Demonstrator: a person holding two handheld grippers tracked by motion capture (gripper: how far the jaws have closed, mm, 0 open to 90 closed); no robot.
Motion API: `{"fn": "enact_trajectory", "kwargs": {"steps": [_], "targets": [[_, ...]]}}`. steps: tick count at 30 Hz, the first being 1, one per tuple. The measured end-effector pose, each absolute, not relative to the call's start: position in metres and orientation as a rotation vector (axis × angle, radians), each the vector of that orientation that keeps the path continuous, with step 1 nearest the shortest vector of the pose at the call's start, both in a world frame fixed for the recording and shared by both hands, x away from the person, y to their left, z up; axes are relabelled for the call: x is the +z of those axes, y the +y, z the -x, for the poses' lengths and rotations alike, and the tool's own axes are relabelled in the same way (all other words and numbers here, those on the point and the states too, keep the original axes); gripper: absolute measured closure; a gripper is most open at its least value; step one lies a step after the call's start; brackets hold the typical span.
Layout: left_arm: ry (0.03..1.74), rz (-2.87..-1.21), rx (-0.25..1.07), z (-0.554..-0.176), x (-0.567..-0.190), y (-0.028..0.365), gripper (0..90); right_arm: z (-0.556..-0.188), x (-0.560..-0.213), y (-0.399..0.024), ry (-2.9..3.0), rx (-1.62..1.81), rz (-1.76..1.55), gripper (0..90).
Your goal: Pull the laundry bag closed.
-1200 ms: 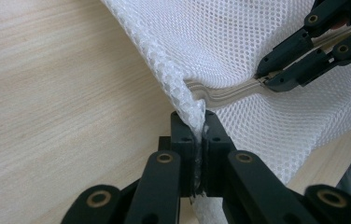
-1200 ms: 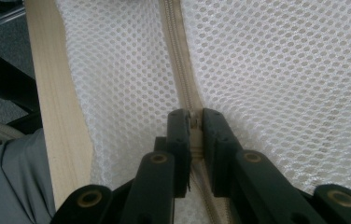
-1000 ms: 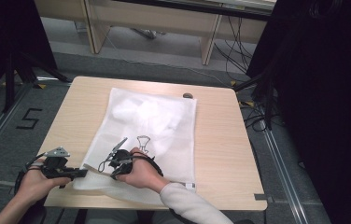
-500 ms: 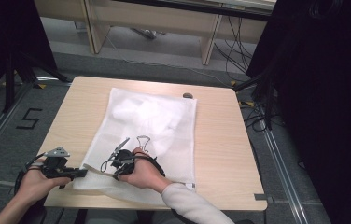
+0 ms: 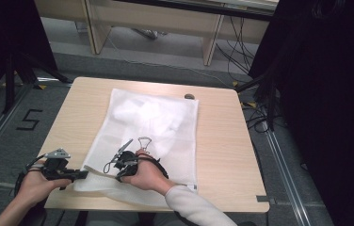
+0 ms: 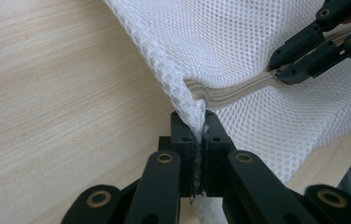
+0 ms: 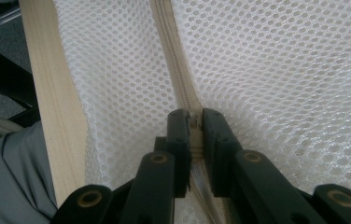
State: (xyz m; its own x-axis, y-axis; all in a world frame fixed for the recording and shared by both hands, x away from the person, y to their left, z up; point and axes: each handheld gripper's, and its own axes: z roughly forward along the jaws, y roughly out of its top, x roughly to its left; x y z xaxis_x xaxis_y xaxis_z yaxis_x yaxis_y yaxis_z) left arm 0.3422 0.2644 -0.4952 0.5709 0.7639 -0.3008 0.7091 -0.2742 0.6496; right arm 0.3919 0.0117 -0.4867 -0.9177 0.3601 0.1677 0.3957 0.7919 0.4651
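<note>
While left gripper [image 6: 200, 154] clamps mesh bag [image 5: 151, 127] corner, right gripper [image 7: 194, 149] clamps zipper [image 7: 178, 79]; we judge zipping underway; next, steady pull along desk [image 5: 222, 141].

Right gripper [image 5: 118, 165] shifted slightly left along zipper [image 7: 183, 88], toward left gripper [image 5: 78, 174].

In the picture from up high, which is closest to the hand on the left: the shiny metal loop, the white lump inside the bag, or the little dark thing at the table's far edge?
From the left hand:
1. Metal loop, on the mesh bag beside the right hand, nearest.
2. White lump, inside the bag, mid-table.
3. Small dark thing, at the far edge, farthest.
</note>
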Motion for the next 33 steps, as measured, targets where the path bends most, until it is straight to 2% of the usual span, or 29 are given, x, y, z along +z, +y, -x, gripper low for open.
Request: {"fn": "enact_trajectory", "kwargs": {"steps": [33], "targets": [[1.187, -2.033, 0.098, -0.342, -0.495, 0.264, 85.6, -0.394, -0.486, 0.001, -2.915, -0.755, 0.626, 82.7]]}}
